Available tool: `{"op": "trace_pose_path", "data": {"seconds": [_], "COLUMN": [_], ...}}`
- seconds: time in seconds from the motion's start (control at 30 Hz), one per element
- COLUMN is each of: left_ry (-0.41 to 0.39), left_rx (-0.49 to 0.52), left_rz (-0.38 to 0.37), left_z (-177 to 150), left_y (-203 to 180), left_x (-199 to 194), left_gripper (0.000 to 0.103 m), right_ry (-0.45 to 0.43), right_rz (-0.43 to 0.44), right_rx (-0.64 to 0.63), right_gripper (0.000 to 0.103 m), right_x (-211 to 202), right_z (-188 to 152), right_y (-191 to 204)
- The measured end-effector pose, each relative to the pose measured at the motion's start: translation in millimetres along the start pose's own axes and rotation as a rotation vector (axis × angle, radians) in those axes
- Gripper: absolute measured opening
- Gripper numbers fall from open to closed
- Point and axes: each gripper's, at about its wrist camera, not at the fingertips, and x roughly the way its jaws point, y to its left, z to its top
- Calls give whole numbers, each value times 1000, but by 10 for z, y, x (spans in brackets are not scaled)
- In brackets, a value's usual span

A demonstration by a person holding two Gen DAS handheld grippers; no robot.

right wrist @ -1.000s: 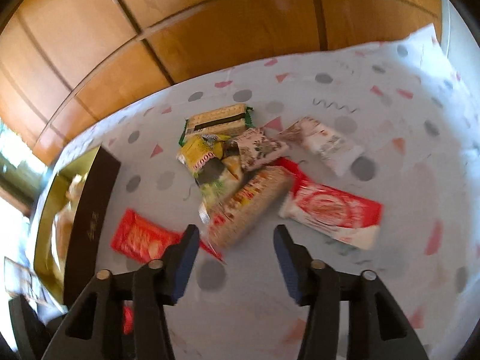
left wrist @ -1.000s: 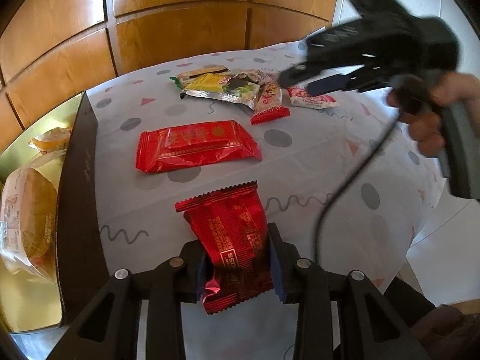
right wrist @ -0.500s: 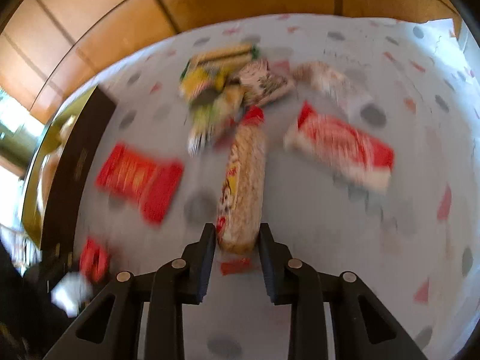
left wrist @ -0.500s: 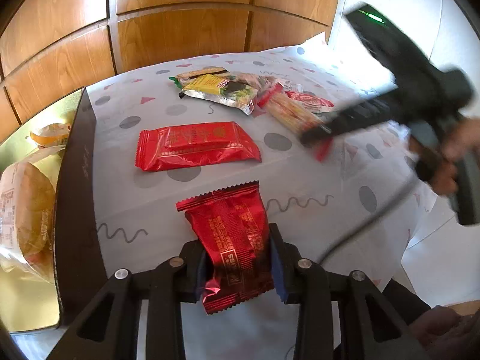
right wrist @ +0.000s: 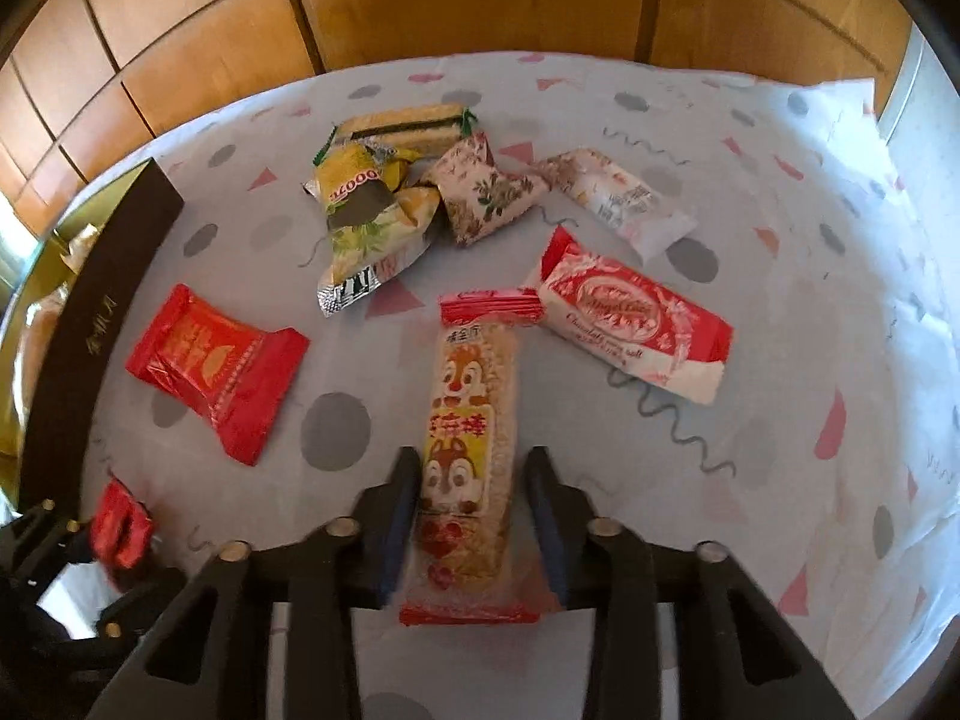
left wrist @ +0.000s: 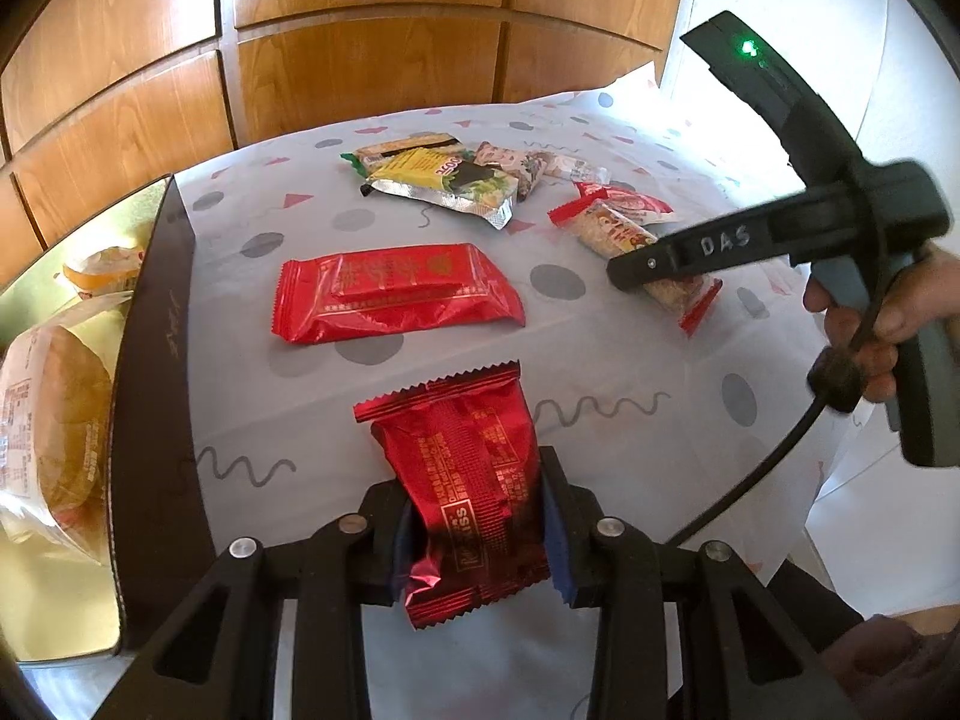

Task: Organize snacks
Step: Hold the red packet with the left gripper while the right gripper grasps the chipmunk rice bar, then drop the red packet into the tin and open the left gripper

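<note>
My left gripper (left wrist: 474,528) is shut on the lower half of a dark red foil packet (left wrist: 462,456), which sits over the patterned tablecloth (left wrist: 600,360). My right gripper (right wrist: 471,510) is shut on a long clear-wrapped cracker bar (right wrist: 471,408) printed with cartoon squirrels and capped with red ends. The left wrist view shows that same bar (left wrist: 606,228) at right, clamped in the right gripper (left wrist: 654,264), which a hand (left wrist: 870,324) holds. In the right wrist view the left gripper (right wrist: 120,531) appears at lower left with its red packet.
A bright red flat packet (left wrist: 390,294) lies mid-table. Behind it lie a yellow packet (right wrist: 366,210), a floral one (right wrist: 486,192), a white one (right wrist: 624,204) and a red-and-white chocolate pack (right wrist: 630,324). A dark-walled box (left wrist: 150,360) at left holds a bagged bun (left wrist: 54,432).
The right gripper's jaws closed on the cracker bar and drew it out of the pile toward the table's near side. The left gripper and its packet stayed put.
</note>
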Motion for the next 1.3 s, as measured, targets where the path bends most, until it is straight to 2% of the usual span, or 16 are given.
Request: {"op": "trace_pose_path", "data": {"seconds": [0.37, 0.5, 0.67, 0.8, 0.93, 1.03, 1.2, 1.27, 1.3], "left_ry": [1, -65, -174, -212, -186, -169, -127, -108, -97], "left_rx": [-30, -75, -221, -363, -506, -541, -527, -532, -535], "left_rz": [-43, -70, -82, -4, 91, 167, 258, 300, 307], "left_z": [60, 184, 392, 492, 536, 591, 728, 771, 778], "left_y": [49, 123, 517, 999, 1573, 1924, 2253, 2365, 2422], "left_x": [-95, -361, -787, -964, -978, -921, -671, -553, -513], "left_gripper": [34, 34, 34, 34, 34, 34, 35, 42, 55], "right_ry": [-46, -68, -84, -97, -101, -103, -105, -106, -108], "right_rz": [-9, -23, -22, -18, -17, -17, -18, -19, -19], "right_rx": [-29, -37, -36, -31, -30, -27, -22, -21, -21], "right_gripper": [29, 29, 29, 29, 29, 29, 29, 29, 29], "right_x": [-74, -85, -94, -116, -130, -131, -132, -133, -134], "right_z": [-92, -119, -126, -147, -163, -165, -160, -159, -160], "right_y": [-19, 3, 5, 2, 1, 1, -3, -4, -3]}}
